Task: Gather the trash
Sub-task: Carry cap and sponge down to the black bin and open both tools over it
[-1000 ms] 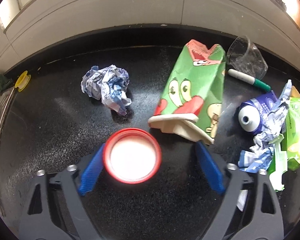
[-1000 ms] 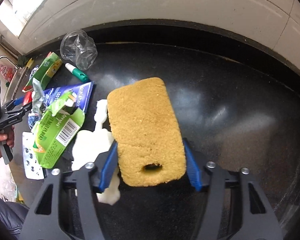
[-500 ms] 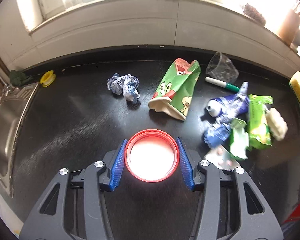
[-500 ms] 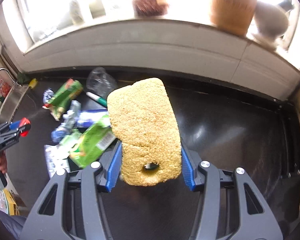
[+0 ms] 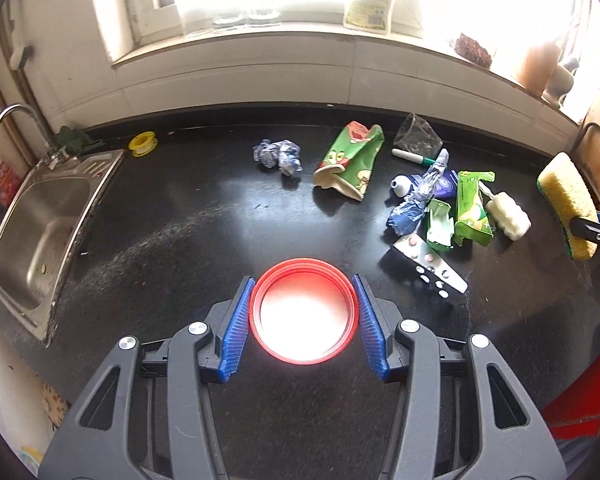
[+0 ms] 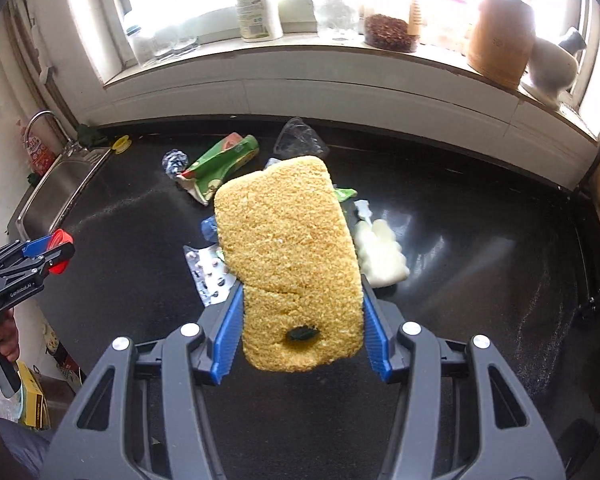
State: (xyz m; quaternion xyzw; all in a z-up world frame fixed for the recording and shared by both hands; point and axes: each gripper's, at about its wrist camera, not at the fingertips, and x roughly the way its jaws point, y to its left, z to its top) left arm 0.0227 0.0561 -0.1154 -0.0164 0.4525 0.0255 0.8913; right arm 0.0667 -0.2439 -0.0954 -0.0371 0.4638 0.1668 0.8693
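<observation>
I've a red lid [image 5: 303, 317] clamped in my left gripper [image 5: 303, 322] and a sponge [image 6: 290, 264] in my right gripper [image 6: 303, 334] — both lifted clear, while the wrappers beside the green carton [image 5: 350, 159] remain on the bench [image 5: 172, 224].

A: What blocks the way ahead of the left tongs [image 5: 303, 320]?

B: Straight ahead the black counter [image 5: 188, 216] lies bare up to a crumpled paper ball [image 5: 278, 155] and a green carton [image 5: 352, 160]. The sink [image 5: 40, 216] lies off to their left.

A: And ahead of the right tongs [image 6: 302, 330]?

B: A litter heap: blister pack [image 6: 208, 272], white foam piece [image 6: 380, 256], clear cup [image 6: 300, 138]. To their right the counter is open.
</observation>
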